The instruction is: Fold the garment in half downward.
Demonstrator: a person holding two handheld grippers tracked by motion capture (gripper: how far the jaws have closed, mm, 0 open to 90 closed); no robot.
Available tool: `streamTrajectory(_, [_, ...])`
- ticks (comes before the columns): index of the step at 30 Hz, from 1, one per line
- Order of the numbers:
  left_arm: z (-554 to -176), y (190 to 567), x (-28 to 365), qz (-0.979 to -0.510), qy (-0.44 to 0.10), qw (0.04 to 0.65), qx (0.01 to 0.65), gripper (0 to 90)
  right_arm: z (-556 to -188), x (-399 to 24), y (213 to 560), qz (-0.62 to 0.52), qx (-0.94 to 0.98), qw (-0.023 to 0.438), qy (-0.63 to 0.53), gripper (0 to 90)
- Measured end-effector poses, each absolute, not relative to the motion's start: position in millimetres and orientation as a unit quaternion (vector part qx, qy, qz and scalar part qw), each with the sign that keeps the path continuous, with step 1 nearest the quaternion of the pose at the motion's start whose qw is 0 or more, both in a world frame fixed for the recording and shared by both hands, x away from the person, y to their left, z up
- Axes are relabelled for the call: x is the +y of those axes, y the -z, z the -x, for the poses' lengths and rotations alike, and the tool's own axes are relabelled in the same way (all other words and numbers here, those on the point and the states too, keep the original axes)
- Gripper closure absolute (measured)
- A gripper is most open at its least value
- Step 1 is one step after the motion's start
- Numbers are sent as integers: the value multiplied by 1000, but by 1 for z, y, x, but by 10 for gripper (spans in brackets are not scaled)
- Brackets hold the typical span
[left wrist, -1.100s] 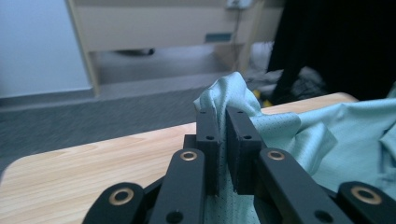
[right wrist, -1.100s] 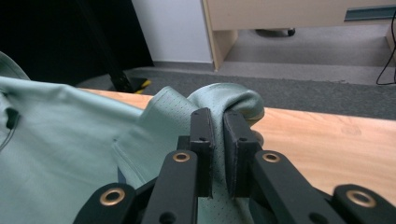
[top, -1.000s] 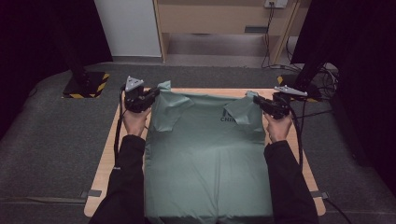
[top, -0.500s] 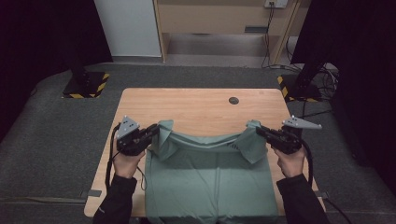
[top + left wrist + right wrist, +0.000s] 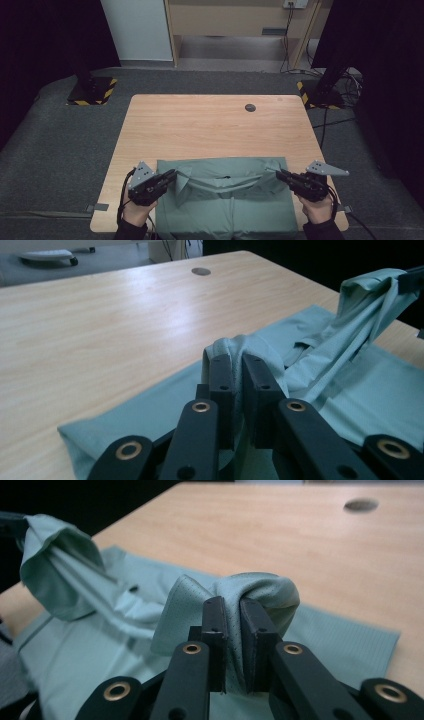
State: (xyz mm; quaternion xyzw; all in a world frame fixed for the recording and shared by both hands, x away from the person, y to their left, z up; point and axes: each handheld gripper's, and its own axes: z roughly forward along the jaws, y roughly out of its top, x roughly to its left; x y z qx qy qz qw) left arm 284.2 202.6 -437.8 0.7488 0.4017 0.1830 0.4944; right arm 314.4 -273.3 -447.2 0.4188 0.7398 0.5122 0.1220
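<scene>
The green shirt [image 5: 225, 200] lies on the near half of the wooden table [image 5: 210, 125], its body spread flat and running off the near edge, its top edge folded over so that a straight fold line crosses the table from left to right. Your 2 grippers hold the 2 upper corners of that folded part, each lifted slightly off the table. At the left, your left gripper [image 5: 170, 177] is clamped on the shirt: in the left gripper view the 2 black jaws stand almost together with a bunched fold of green cloth [image 5: 235, 347] pinched between them and curling over their tips [image 5: 239, 365]. At the right, your right gripper [image 5: 282, 175] grips the opposite corner in the same way: in the right gripper view its jaws stand close together around a rounded wad of cloth [image 5: 235, 592] that bulges over both tips [image 5: 231, 605]. Between the 2 grips the cloth sags in loose creases, and a small dark opening shows near its middle. Each gripper carries a grey 3-cornered plate, and your hands and dark sleeves enter from the near edge. Farther off, the far half of the table is bare wood with 1 round dark hole [image 5: 250, 107] near the far right. Around the table lies grey carpet [image 5: 60, 140], with 2 stand bases marked in yellow and black stripes at far left [image 5: 92, 92] and far right [image 5: 320, 95].
</scene>
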Motion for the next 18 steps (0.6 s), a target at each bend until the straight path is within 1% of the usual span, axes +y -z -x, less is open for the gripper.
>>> streamTrajectory(5, [-269, 459, 210, -758, -170, 464, 425, 837, -296, -277, 468, -432, 749, 106, -492, 809])
streamTrajectory(8, [-259, 473, 212, -765, -162, 433, 449, 823, -289, -280, 476, -443, 750, 99, -481, 760])
streamTrajectory(9, [-257, 478, 213, -768, -163, 417, 457, 794, -287, -281, 477, -444, 749, 100, -481, 703])
streamTrajectory(10, [-255, 481, 215, -769, -162, 410, 462, 746, -287, -282, 478, -443, 749, 102, -483, 633])
streamTrajectory(11, [-254, 482, 218, -767, -164, 405, 470, 685, -287, -283, 477, -444, 747, 100, -484, 610])
streamTrajectory(12, [-255, 482, 221, -765, -166, 401, 477, 647, -288, -283, 475, -443, 747, 99, -486, 583])
streamTrajectory(13, [-256, 481, 224, -761, -170, 400, 482, 628, -289, -283, 473, -444, 747, 106, -483, 545])
streamTrajectory(14, [-258, 478, 226, -756, -173, 401, 488, 589, -292, -283, 471, -443, 748, 116, -480, 519])
streamTrajectory(16, [-265, 471, 230, -748, -186, 401, 494, 550, -299, -280, 465, -444, 750, 127, -473, 470])
streamTrajectory(18, [-278, 464, 230, -749, -194, 395, 495, 499, -310, -276, 460, -448, 753, 148, -458, 438])
